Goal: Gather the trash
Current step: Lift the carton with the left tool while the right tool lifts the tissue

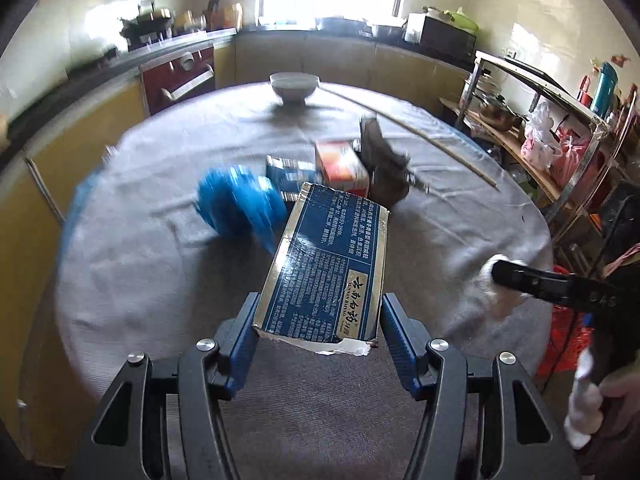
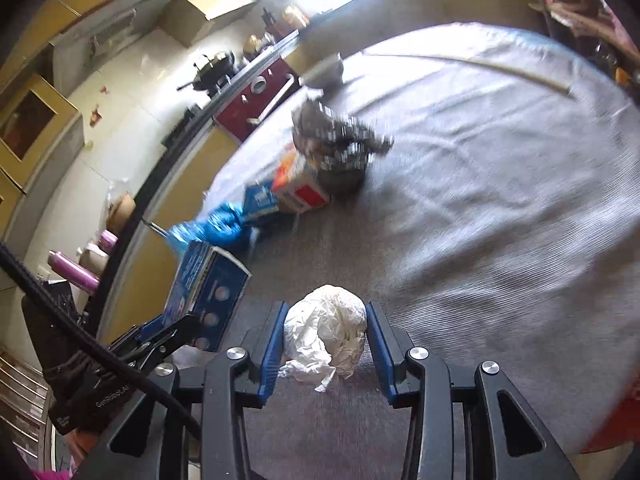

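1. Blue printed cardboard carton (image 1: 324,264) sits clamped between the pads of the left gripper (image 1: 318,320), lifted off the round grey-clothed table (image 1: 160,280).
2. Crumpled white paper wad (image 2: 326,328) is pinched in the right gripper (image 2: 326,340), above the table's near edge.
3. Mid-table clutter ahead: crumpled blue plastic bag (image 1: 236,204), orange-and-white box (image 1: 344,168), dark grey wrapper (image 1: 384,164).
4. White bowl (image 1: 295,87) and long thin stick (image 1: 412,132) lie near the far rim.
5. Bare cloth lies open on the table's right side.
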